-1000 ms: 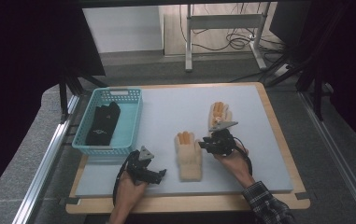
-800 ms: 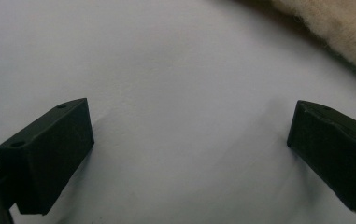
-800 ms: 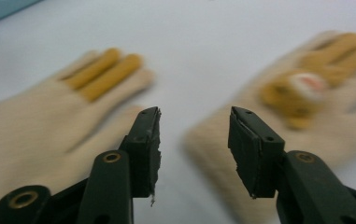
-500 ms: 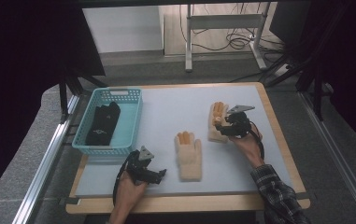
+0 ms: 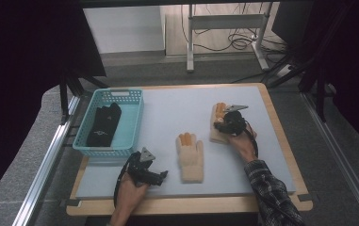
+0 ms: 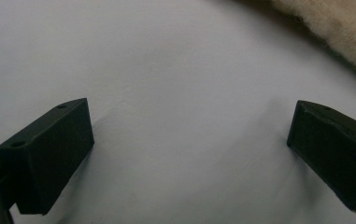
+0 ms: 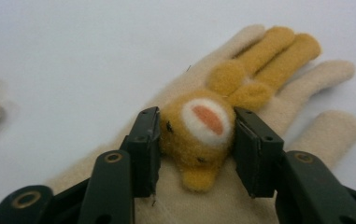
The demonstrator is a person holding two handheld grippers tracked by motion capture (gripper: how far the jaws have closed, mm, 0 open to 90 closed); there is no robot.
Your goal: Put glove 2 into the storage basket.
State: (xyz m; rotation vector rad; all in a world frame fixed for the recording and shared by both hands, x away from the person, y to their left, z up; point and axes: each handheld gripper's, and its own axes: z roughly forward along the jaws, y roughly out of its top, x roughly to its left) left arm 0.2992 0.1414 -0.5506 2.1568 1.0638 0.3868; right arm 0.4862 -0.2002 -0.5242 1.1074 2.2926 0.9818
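The right gripper (image 7: pixel 196 140) has its jaws on both sides of a fuzzy yellow animal face (image 7: pixel 201 130) sewn on the far glove (image 7: pixel 241 121), squeezing it. This cream glove lies flat on the table (image 5: pixel 167 113), and its long way runs straight out from the jaws, with the finger ends pointing away from them and the cuff under them. The middle fingers are yellow-orange on top. The left gripper (image 6: pixel 189 154) has its jaws spread wide with only bare table between them. The fluffy edge of the near glove (image 6: pixel 334 28) lies ahead of its jaws, off to one side and not touching them. In the high view this near glove also points its fingers away from the person. A blue basket (image 5: pixel 129 123) with something dark in it, maybe black gloves (image 5: pixel 102 125), sits well apart from both grippers. I can read no words anywhere. The table top is pale grey with a wooden edge, and the floor behind has cables (image 5: pixel 233 37).
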